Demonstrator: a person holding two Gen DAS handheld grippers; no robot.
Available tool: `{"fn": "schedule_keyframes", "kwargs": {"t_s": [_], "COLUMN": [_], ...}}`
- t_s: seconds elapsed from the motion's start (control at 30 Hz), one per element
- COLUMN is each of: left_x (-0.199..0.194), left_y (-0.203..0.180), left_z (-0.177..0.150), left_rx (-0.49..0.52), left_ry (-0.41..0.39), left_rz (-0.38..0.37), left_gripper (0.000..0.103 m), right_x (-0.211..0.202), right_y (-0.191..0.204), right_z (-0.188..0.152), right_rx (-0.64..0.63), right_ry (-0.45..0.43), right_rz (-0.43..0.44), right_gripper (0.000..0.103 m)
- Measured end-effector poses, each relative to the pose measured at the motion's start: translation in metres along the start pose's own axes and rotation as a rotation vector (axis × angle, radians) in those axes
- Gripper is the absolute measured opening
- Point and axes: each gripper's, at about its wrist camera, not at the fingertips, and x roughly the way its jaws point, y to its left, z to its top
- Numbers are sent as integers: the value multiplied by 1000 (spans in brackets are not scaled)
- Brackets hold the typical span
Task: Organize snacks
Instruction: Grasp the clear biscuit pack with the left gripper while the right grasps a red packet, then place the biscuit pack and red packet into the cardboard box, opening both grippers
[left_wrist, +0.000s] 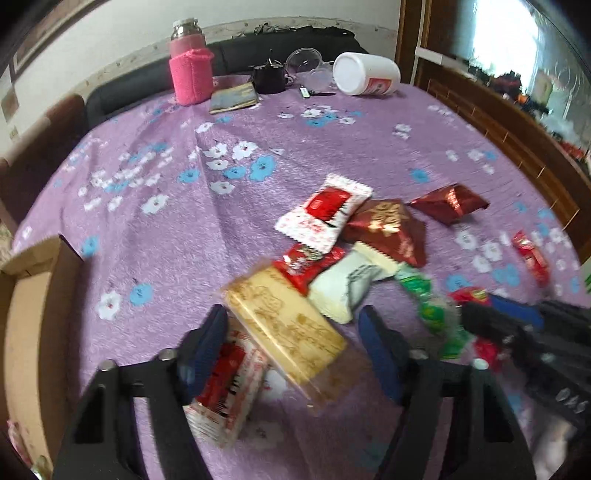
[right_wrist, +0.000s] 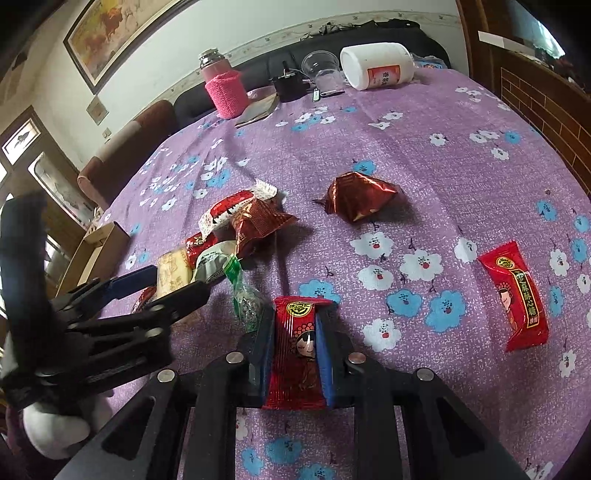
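Note:
Several wrapped snacks lie in a pile on the purple flowered tablecloth (left_wrist: 166, 229). My left gripper (left_wrist: 291, 325) is open around a tan biscuit pack (left_wrist: 284, 321), which lies between its blue pads; a red and white pack (left_wrist: 225, 391) lies under the left finger. My right gripper (right_wrist: 295, 317) is shut on a red candy pack (right_wrist: 297, 354). A second red candy pack (right_wrist: 515, 295) lies to the right. A dark red foil pack (right_wrist: 360, 195) lies apart farther back. The left gripper also shows in the right wrist view (right_wrist: 166, 280).
A cardboard box (left_wrist: 26, 325) stands at the table's left edge. At the far end stand a pink-sleeved jar (left_wrist: 190, 66), a tipped white tub (left_wrist: 365, 74), a clear plastic cup (left_wrist: 306, 62), a black item (left_wrist: 269, 79) and a booklet (left_wrist: 232, 98). Dark sofa behind.

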Motion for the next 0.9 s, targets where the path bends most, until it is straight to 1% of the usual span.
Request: {"fn": "schedule_keyframes", "kwargs": {"t_s": [0.03,0.07,0.13,0.23,0.3,0.37,0.5,0.6,0.63,0.7,0.73,0.8,0.9], "left_x": [-2,-4,-9,-18,-30,-43,-80,-111,-118,-139,-144,-156,-159], "left_y": [1,3,10,17,26,33,51,79,87,116,126,159,206], "left_z": [-2,-2,-7,-15,-23,-30,-48,-61,-64,-76,-80,-92,-106], "left_rx": [10,11,-6,-12,-46,-84,-144,-211,-227,-272,-283,-326,-394], "left_ry": [-6,-7,-2,-16,-24,-34,-87,-138,-150,-186,-195,-209,-201], "left_rz": [10,3,-28,-44,-84,-129,-185,-210,-211,-195,-180,-132,-86], "left_gripper": [33,31,30,30,30,30,31,31,31,31,31,31,31], "right_x": [0,-1,0,-1,-4,-9,-15,-16,-16,-17,-19,-25,-32], "right_y": [0,0,0,-1,-3,-7,-12,-15,-15,-13,-9,3,48], "right_z": [0,0,0,0,1,2,4,2,1,0,-2,-7,-11], "right_rx": [1,2,1,10,24,50,94,124,133,150,156,167,116], "right_ry": [-1,-1,-1,-5,-18,-36,-66,-77,-78,-85,-84,-79,-51], "right_rz": [-1,0,1,3,20,75,162,200,210,223,231,263,313], "right_gripper": [22,22,22,22,21,21,21,22,22,22,22,22,22]}}
